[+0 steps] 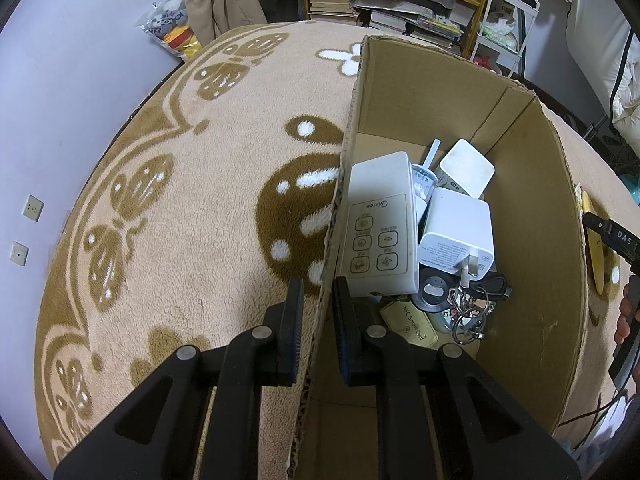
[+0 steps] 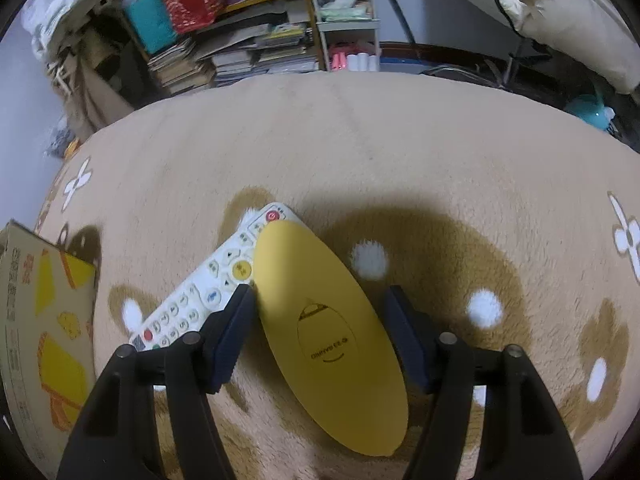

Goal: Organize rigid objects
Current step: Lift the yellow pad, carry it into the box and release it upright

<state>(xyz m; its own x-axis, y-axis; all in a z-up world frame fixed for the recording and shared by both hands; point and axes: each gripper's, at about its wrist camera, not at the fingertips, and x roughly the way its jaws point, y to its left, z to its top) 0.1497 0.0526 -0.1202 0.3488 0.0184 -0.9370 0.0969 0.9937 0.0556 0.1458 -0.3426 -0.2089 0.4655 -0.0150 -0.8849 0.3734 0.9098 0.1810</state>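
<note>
My left gripper [image 1: 318,284] is shut on the left wall of an open cardboard box [image 1: 528,208], one finger outside and one inside. In the box lie a white Midea control [image 1: 376,232], a white charger plug [image 1: 456,228], a white square case [image 1: 466,168], a bunch of keys [image 1: 468,312] and an NFC card tag [image 1: 412,322]. My right gripper [image 2: 320,292] points down over a yellow oval disc [image 2: 328,332] lying on the blanket. The disc sits between the jaws; the left finger meets its edge and the right finger stands off it. A white remote [image 2: 208,292] lies partly under the disc.
Everything rests on a beige plush blanket [image 2: 360,152] with brown and white patterns. The box's printed outer side [image 2: 44,320] shows at the left of the right wrist view. Shelves of books [image 1: 344,0] and a white rack [image 2: 344,8] stand beyond the blanket's far edge.
</note>
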